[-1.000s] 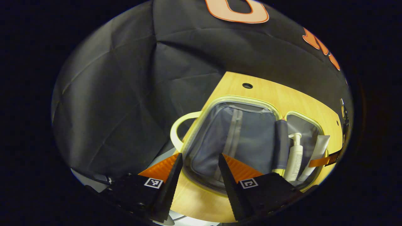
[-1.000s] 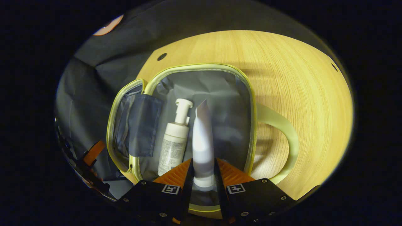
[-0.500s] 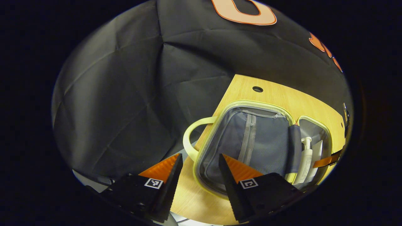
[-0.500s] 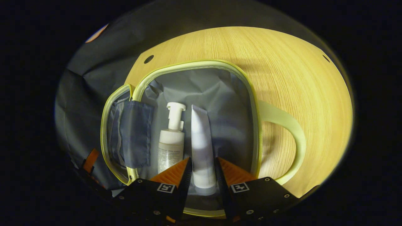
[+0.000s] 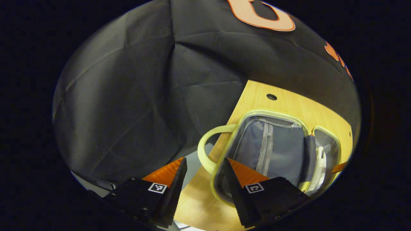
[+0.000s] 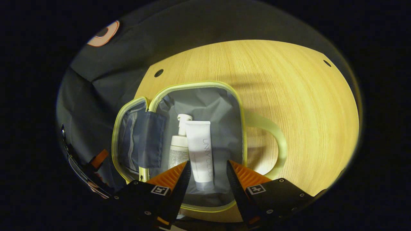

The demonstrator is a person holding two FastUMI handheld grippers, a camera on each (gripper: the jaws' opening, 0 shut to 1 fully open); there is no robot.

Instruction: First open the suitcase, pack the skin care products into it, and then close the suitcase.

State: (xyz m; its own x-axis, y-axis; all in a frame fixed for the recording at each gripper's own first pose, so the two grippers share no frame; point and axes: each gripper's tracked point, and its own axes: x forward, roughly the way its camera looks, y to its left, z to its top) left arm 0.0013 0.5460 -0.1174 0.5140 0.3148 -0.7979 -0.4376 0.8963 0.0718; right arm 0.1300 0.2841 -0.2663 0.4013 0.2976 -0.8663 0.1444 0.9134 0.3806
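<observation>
The tube [image 6: 199, 150] carried grey lettering along its length, and the pump bottle [image 6: 178, 150] beside it bore fine print too small to make out. Half a second before, the right gripper [image 6: 207, 176] had its jaws close on either side of the tube; now they had spread apart and released it, and the tube lay flat in the suitcase [image 6: 199, 109], label up, touching the pump bottle on its left. Both products rested on the grey lining of the open half, inside the pale yellow rim, with the handle [image 6: 273, 138] sticking out toward the bare tabletop [image 6: 289, 89].

In the left gripper view, the left gripper [image 5: 202, 179] had swung leftward, so the suitcase [image 5: 273, 144] sat further right than before. Its jaws stood apart, grasping nothing, near the other handle [image 5: 205, 150]. The nearer half showed a zipped mesh pocket [image 5: 266, 147]; the far half held the bottle [image 5: 319, 163].
</observation>
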